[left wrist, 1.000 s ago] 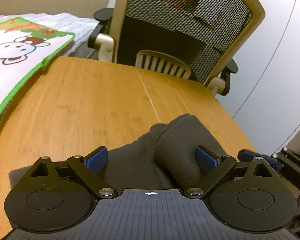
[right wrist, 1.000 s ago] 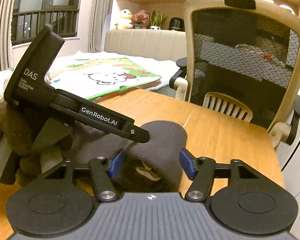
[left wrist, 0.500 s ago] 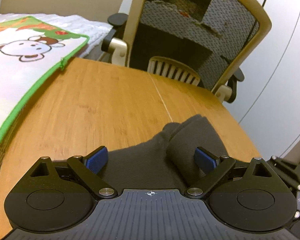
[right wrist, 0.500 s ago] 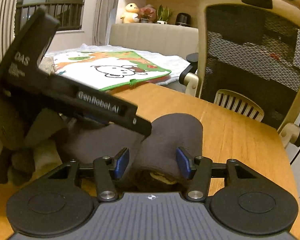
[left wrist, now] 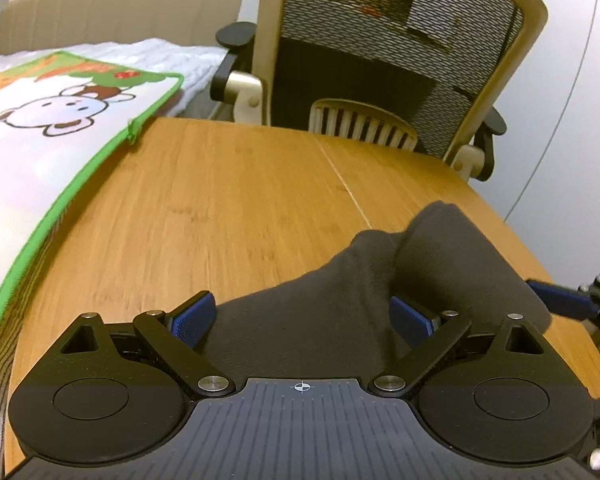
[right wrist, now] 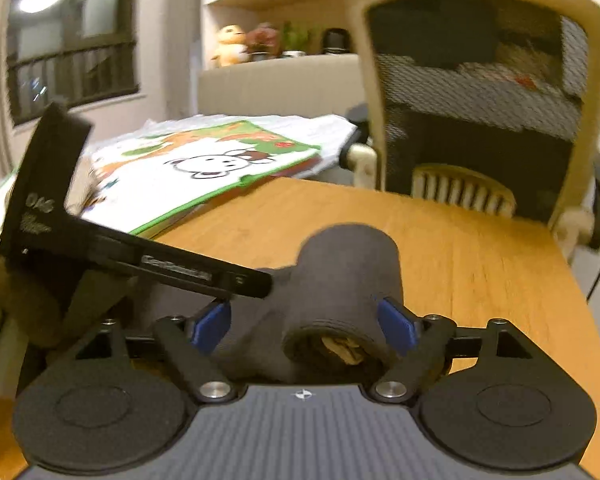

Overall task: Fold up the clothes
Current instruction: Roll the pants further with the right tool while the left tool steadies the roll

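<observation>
- Left gripper (left wrist: pixel 302 316): fingers (left wrist: pixel 192 316) spread wide, released; blue pads either side of the flat part of the dark grey garment (left wrist: pixel 340 300), not pressing it.
- Right gripper (right wrist: pixel 302 320): fingers (right wrist: pixel 396 326) apart, flanking the rolled end of the dark grey garment (right wrist: pixel 348 272); right pad at the roll's edge, left pad clear of it; no squeeze visible, taken as released.
- Garment: lying on the wooden surface (left wrist: pixel 220 200), rolled into a tube at one end, open mouth of the roll facing the right wrist camera with something pale inside; flatter portion extending toward the left gripper.
- Seen from the right wrist: left gripper body (right wrist: pixel 100 248) slanting over the flat part of the garment, just beside the roll.
- Beyond the garment: bare wooden surface (right wrist: pixel 480 248), well apart from the fingers.
- At the far left edge: cartoon-print mat (left wrist: pixel 40 140) with green border, overlapping the surface.
- Behind the surface: mesh-back office chair (left wrist: pixel 400 60).
</observation>
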The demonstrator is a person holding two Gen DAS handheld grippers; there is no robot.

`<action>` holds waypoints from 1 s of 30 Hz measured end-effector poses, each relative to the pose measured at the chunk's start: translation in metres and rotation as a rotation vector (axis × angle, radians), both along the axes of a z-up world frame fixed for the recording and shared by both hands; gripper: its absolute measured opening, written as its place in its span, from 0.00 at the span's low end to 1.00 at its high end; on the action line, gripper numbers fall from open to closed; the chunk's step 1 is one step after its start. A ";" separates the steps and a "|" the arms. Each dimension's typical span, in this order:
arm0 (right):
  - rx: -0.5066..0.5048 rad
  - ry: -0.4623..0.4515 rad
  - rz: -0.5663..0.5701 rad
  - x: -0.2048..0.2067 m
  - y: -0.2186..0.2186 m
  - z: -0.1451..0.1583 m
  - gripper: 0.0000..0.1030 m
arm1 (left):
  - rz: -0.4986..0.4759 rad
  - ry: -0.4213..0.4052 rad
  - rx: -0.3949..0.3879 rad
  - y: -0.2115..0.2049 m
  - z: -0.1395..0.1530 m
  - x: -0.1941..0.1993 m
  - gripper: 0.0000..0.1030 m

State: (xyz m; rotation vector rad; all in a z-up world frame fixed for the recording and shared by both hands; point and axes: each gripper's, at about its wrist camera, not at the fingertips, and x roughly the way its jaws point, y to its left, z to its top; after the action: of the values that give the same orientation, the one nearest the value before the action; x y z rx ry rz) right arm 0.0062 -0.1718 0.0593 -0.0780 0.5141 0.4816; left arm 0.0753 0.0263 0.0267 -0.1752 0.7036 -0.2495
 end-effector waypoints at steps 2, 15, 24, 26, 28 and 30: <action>0.007 -0.001 -0.023 0.003 -0.002 -0.002 0.78 | 0.003 0.003 -0.010 0.001 0.001 0.000 0.94; -0.274 -0.171 0.144 -0.018 0.051 -0.013 0.53 | -0.028 -0.030 -0.078 0.002 0.027 -0.001 0.94; -0.222 -0.142 0.175 -0.019 0.045 -0.009 0.56 | -0.019 0.032 -0.071 0.002 0.005 0.010 0.96; -0.151 -0.110 0.176 -0.018 0.035 -0.003 0.58 | -0.017 0.031 -0.069 0.002 0.004 0.009 0.96; -0.067 -0.069 0.169 -0.015 0.024 0.002 0.69 | -0.015 0.029 -0.069 0.003 0.004 0.008 0.96; 0.051 0.002 0.128 -0.006 0.005 0.006 0.72 | -0.013 0.029 -0.071 0.003 0.004 0.008 0.96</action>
State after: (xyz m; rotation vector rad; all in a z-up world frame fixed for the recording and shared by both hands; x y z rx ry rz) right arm 0.0002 -0.1671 0.0650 -0.0617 0.5007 0.6200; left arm 0.0838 0.0293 0.0305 -0.2423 0.7249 -0.2854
